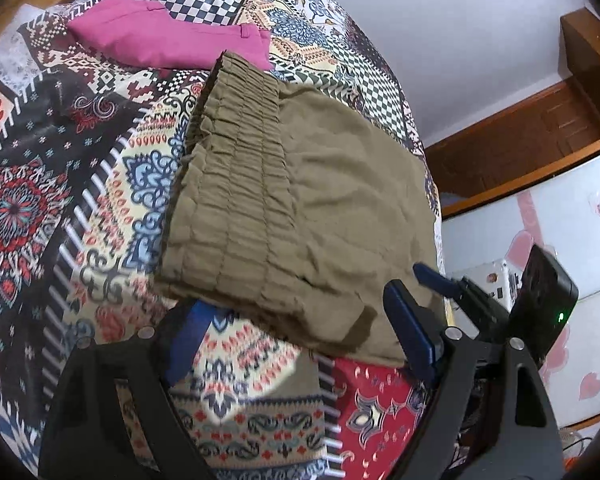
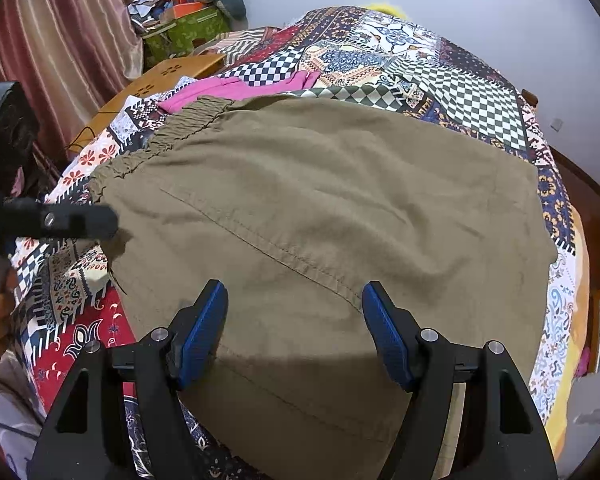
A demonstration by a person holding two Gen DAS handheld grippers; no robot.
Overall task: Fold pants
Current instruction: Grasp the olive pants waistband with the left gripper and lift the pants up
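Patchwork quilt (image 2: 440, 76) | olive pants (image 2: 320, 208) folded, ruched waistband | L tool (image 1: 296, 332) & R tool (image 2: 294, 328) both apart, empty

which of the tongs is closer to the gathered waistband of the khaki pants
Left. The left tongs sit open at the pants' near corner, right below the waistband. The right tongs hover open over the plain cloth, farther from it.

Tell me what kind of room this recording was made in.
Most likely a home bedroom: the olive pants lie on a bed under a patchwork bedspread, with a striped curtain and stacked boxes by the wall.
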